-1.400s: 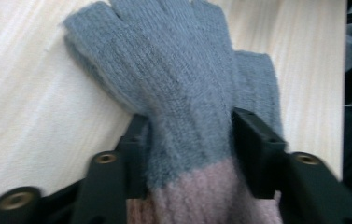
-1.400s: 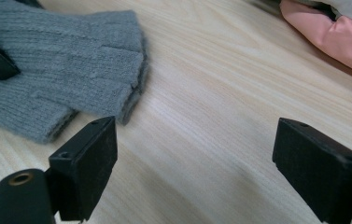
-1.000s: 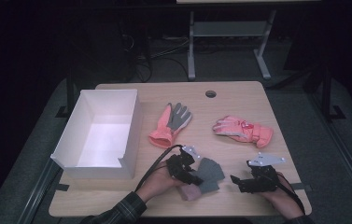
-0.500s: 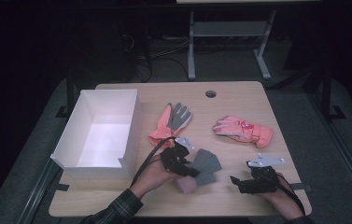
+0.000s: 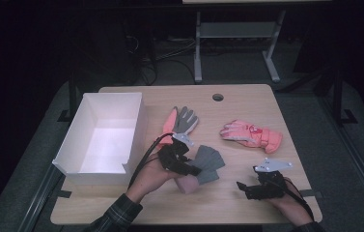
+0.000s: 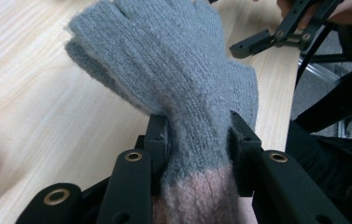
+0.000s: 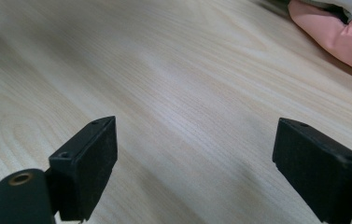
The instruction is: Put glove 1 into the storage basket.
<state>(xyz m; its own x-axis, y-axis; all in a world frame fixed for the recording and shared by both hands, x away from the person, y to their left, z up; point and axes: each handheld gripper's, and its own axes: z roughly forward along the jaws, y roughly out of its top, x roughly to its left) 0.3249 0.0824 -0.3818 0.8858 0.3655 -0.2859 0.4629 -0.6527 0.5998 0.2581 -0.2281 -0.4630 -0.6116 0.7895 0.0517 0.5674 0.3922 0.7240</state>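
Our left gripper (image 5: 195, 170) clamps a grey knit glove (image 6: 173, 70) near its pink cuff, both pads pressing its sides, the glove raised off the table (image 5: 237, 212) just right of the hand. Our right gripper (image 5: 241, 186) rests low on the wood with its jaws wide apart and nothing between them. Left of the left gripper, the white box (image 5: 68, 150) shows a bare floor.

Left gripper (image 5: 193, 169) is clamped tight, hand lifted off the table and angled right, while the right gripper (image 5: 241, 186) rests low, jaws spread wide.
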